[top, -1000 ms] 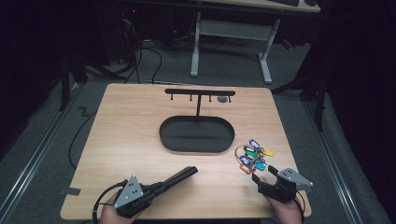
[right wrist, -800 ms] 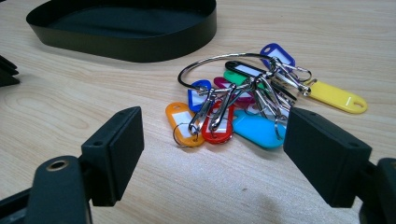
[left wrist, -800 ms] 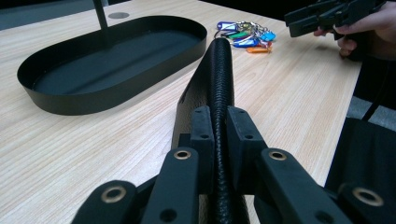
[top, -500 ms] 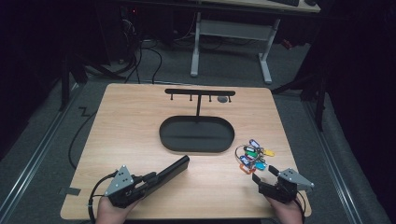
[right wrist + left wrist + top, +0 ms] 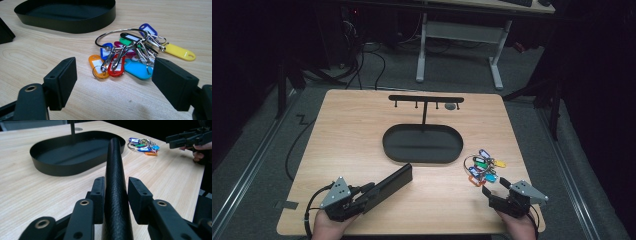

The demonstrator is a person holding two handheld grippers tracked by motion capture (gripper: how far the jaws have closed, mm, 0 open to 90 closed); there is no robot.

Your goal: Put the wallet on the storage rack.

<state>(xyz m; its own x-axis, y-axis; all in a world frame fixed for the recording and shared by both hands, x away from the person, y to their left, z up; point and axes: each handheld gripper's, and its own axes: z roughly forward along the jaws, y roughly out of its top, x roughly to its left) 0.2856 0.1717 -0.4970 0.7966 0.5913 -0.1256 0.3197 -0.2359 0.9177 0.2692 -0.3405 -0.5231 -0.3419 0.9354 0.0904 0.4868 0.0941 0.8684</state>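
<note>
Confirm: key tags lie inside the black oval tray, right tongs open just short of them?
Not quite. The key tags lie on the table beside the black oval tray, not inside it, as the right gripper view shows. The right tongs are open just short of them.

Pale, matt wood-grain desk (image 5: 352, 130); matt black metal-looking tray (image 5: 62, 167); grainy, leather-like black case (image 5: 116, 195); glossy coloured plastic key tags (image 5: 135, 67) on a shiny metal ring (image 5: 112, 32).

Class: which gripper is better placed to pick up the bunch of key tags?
Right. The right gripper has open jaws facing the key tags close ahead; the left gripper straddles a black case.
</note>
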